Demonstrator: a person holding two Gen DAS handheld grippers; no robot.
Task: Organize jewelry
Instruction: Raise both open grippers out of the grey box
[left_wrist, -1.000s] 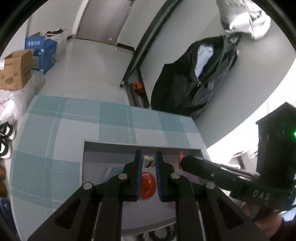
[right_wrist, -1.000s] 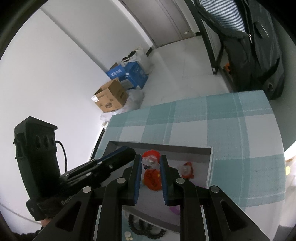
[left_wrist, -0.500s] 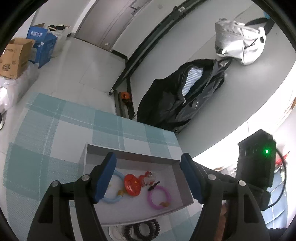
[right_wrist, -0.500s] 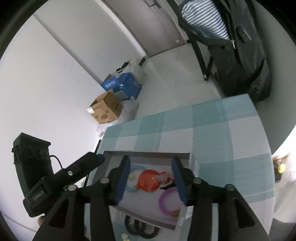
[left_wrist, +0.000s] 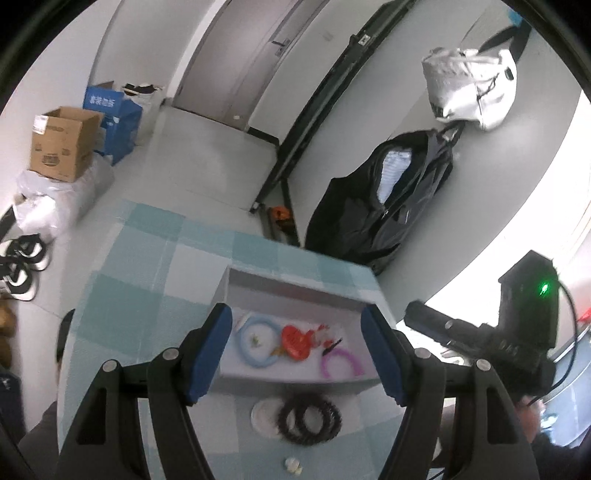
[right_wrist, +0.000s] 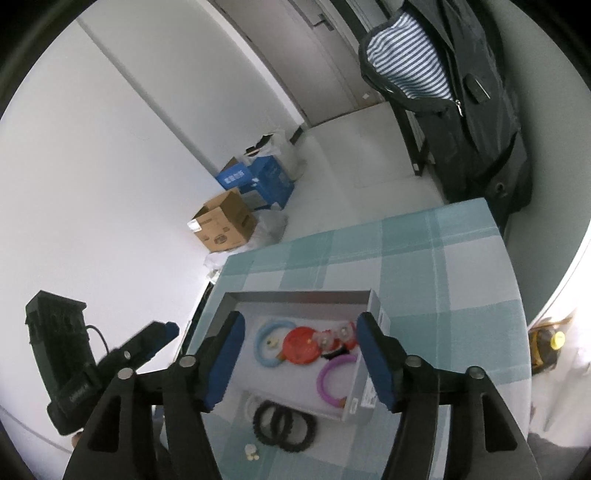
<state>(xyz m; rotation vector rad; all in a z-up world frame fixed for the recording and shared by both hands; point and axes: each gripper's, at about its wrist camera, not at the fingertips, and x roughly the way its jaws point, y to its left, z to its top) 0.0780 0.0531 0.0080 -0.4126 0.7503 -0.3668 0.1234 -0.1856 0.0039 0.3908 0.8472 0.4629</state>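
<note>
- Since the earlier frames, both claws have been drawn back from the grey box (right_wrist: 299, 297), whose whole floor is now in view.
- The left claw (left_wrist: 301, 354) stands wide apart and nothing is held; its opening came before the last half second.
- The right claw (right_wrist: 299, 360) has just been opening; its blue pads (right_wrist: 373, 354) stand well apart over the box, and nothing is gripped.
- Inside the box, a light-blue ring (right_wrist: 267, 345), a red round piece (right_wrist: 301, 345) and a purple ring (right_wrist: 332, 380) are seen lying side by side, with small clear and red pieces (right_wrist: 334, 336) just beside the red one.
- Two black beaded bracelets (right_wrist: 284, 424) lie on the checked worktop (right_wrist: 443, 280) just outside the box's near wall, overlapping each other; small white beads (right_wrist: 253, 452) lie nearer still.
- A white label with a barcode is stuck on the box's right end (right_wrist: 369, 391); its print is too small to be read.
- Printing shows on the cardboard carton (right_wrist: 221, 225) and the blue carton (right_wrist: 258, 179) on the floor; neither can be read.
- Bare worktop is left beyond the box and to its right, up to the far edge.
</note>
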